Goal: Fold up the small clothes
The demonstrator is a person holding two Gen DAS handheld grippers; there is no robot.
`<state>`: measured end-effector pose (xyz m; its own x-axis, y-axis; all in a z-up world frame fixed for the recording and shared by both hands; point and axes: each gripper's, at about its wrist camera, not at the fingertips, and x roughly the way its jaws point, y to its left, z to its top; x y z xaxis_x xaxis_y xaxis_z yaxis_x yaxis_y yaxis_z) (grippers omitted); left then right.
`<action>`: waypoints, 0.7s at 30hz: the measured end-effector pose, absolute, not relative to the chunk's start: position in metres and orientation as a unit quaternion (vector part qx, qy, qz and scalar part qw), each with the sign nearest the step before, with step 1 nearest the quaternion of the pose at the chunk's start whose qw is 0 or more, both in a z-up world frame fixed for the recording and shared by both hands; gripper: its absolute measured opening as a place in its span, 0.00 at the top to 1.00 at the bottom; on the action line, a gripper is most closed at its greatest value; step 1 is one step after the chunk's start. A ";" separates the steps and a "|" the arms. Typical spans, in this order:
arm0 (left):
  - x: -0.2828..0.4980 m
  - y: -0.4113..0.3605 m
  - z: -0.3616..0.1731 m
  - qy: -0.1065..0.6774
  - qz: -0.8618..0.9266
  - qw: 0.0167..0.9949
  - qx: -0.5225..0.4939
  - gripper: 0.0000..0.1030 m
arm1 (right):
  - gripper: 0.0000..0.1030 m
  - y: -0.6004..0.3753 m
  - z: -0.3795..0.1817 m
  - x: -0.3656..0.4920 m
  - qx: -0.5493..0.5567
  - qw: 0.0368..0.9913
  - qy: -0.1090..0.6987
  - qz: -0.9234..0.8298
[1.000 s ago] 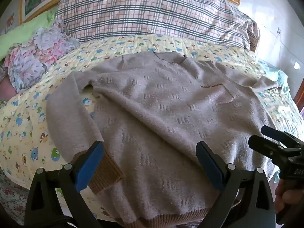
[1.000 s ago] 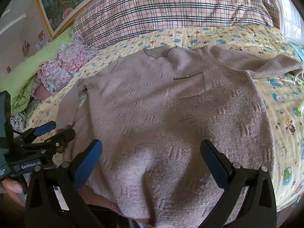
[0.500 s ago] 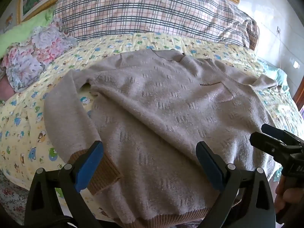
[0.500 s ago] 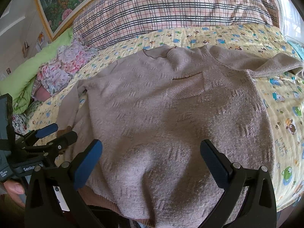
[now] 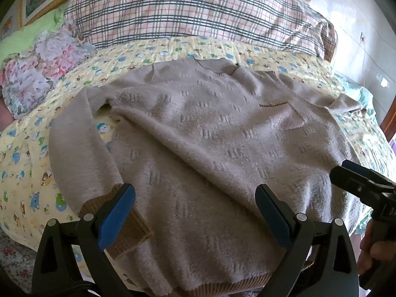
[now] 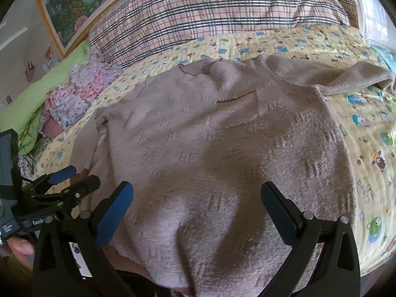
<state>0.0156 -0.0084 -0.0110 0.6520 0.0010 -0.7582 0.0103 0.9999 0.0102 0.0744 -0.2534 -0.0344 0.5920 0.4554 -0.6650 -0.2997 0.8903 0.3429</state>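
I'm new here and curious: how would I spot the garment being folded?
Look below the plaid pillow, on the yellow cartoon-print bedspread. The taupe knit sweater lies spread flat there, plain and fuzzy with brown ribbed cuffs, unlike the floral bundle beside it.

1. One beige knitted sweater (image 5: 210, 148) is lying spread out on the bed.
2. Two sleeves are showing on it, with one brown ribbed cuff (image 5: 123, 227) in sight.
3. One yellow cartoon-print blanket (image 5: 24, 163) is covering the bed.
4. One plaid pillow (image 5: 198, 12) is lying at the far end.
5. One floral bundle of cloth (image 5: 37, 74) is sitting beside it.
6. Two hand-held grippers are showing: the left hand-held gripper (image 5: 194, 212) and the right hand-held gripper (image 6: 196, 212), each spreading two blue-padded fingers.
7. One framed painting (image 6: 74, 7) is hanging on the wall.
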 end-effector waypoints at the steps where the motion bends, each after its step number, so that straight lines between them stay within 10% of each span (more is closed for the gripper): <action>1: 0.016 -0.009 -0.011 0.422 -0.004 0.906 0.005 0.05 | 0.00 -0.254 -0.035 0.075 0.101 0.886 0.399 0.212; 21: 0.048 -0.007 -0.021 0.452 -0.035 0.890 -0.038 0.05 | 0.00 -0.311 -0.041 0.099 0.164 0.886 0.401 0.163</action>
